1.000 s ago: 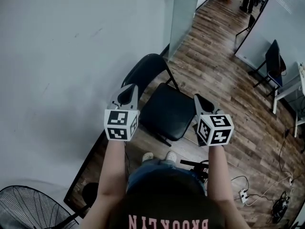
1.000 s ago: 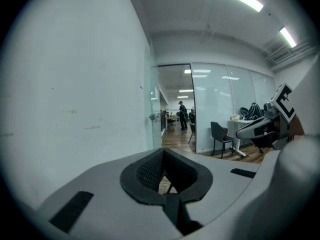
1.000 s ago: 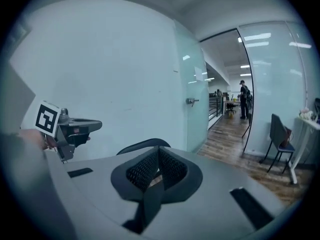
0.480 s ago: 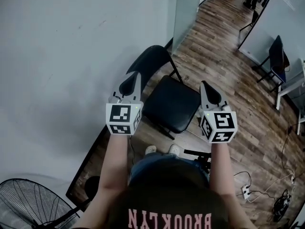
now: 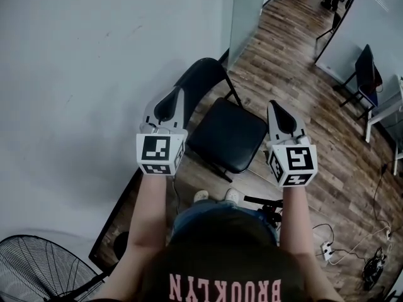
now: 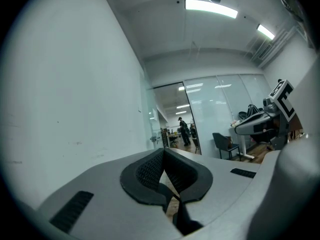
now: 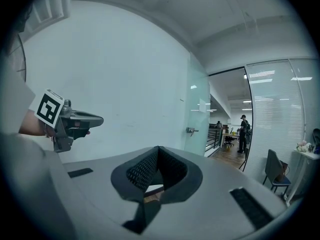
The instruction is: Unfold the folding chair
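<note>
The folding chair [image 5: 228, 134] stood open on the wood floor [image 5: 296, 74], its black seat level and its rounded backrest [image 5: 201, 79] on the far side, close to the white wall [image 5: 94, 55]. The person's shoes [image 5: 213, 197] were just at the near edge of the seat.

The left gripper [image 5: 179, 94] was held out level to the left of the chair, above it and clear of it. In the left gripper view its dark ribbed fingers [image 6: 150, 169] were pressed together at the tips with nothing between them. The right gripper [image 5: 272, 106] was held the same way to the right of the seat, also apart from the chair. Its fingers [image 7: 142, 170] were likewise closed on nothing.

A standing fan [image 5: 38, 270] sat at the near left by the wall. A power strip [image 5: 327, 249] with cables lay on the floor at the near right. Another dark chair [image 5: 363, 79] stood far right beside a white partition. A frosted glass door [image 5: 245, 11] stood at the far end of the wall.
</note>
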Tool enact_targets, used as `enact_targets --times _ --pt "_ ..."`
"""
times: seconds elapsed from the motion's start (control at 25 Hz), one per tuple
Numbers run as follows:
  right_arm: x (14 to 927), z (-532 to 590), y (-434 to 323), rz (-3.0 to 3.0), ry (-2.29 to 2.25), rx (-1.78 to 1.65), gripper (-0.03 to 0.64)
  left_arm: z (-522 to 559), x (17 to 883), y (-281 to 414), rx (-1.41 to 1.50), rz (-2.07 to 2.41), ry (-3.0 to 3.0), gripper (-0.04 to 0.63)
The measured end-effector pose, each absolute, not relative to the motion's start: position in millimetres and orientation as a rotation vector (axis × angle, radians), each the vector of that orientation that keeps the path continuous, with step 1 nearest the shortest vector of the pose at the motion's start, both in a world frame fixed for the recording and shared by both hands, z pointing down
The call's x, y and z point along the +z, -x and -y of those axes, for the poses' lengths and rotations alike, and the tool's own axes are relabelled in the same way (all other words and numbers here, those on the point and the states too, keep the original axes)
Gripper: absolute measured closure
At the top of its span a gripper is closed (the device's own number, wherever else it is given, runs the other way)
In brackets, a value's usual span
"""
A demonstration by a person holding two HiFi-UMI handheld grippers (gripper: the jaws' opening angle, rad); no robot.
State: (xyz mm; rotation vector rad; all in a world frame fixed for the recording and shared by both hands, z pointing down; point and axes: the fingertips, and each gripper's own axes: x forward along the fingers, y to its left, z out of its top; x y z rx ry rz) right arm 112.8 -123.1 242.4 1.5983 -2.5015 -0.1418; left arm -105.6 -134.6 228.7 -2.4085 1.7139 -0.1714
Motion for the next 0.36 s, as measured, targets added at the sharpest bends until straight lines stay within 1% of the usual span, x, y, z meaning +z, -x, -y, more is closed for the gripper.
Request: enact_targets --times 0.36 --pt "241.9 117.6 -111.4 2.498 -1.606 -0.136 0.618 131.2 221.4 105.2 -0.151 -1.698 2.404 0.594"
